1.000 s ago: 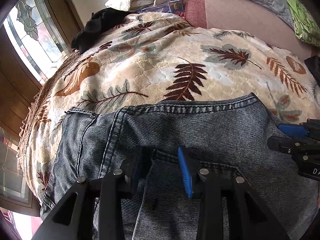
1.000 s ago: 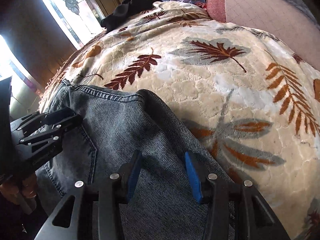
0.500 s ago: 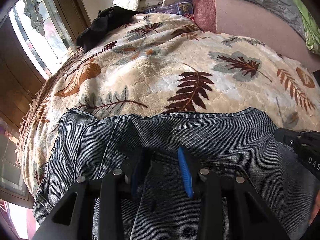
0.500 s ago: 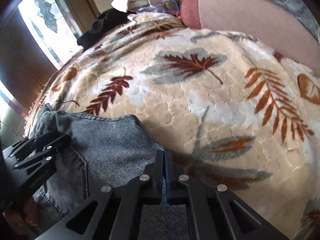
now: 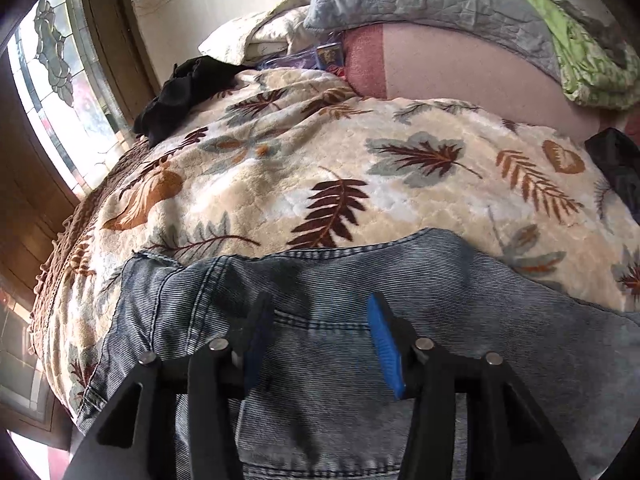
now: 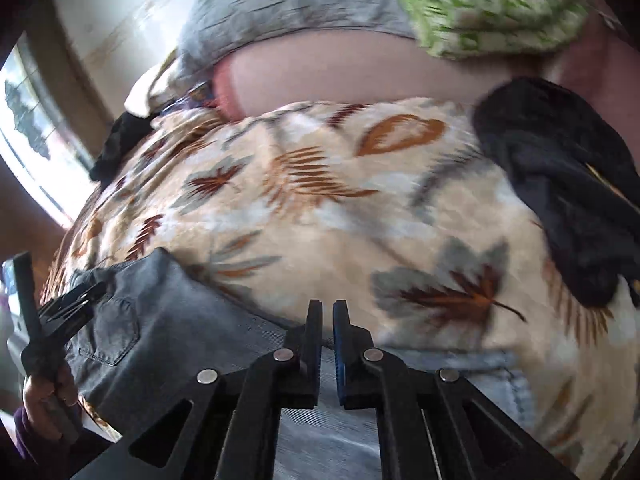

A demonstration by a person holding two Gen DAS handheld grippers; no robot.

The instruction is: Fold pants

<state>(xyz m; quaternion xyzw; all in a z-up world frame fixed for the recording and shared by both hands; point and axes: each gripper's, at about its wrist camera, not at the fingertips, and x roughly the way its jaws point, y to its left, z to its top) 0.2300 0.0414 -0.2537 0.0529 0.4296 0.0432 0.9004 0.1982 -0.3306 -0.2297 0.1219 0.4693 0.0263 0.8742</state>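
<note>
Faded blue jeans [image 5: 360,320] lie spread on a leaf-print blanket [image 5: 280,184] at the near edge of a bed, partway through being folded. The left gripper [image 5: 316,332] hovers directly over the jeans, pointing down at the stitched seam below the waistband; its jaws have just been opening and stand half wide, with denim showing beneath the gap but no cloth pinched between the blue pads [image 5: 382,344]. The right gripper [image 6: 327,332] sits at the jeans' far edge, where the denim meets the blanket, its jaws drawn nearly together; the blurred view shows pale denim below them, but whether a fold of cloth is caught between them cannot be told. In that same view the other hand [image 6: 44,396] grips its tool over the left part of the jeans, beside a back pocket [image 6: 112,332].

The step in hand appears to be the change between folds: one side let go, the other taking a fresh hold. The next move likely calls for a sure grip on an edge of the jeans, then carrying it across the denim so the layers land square.
</note>
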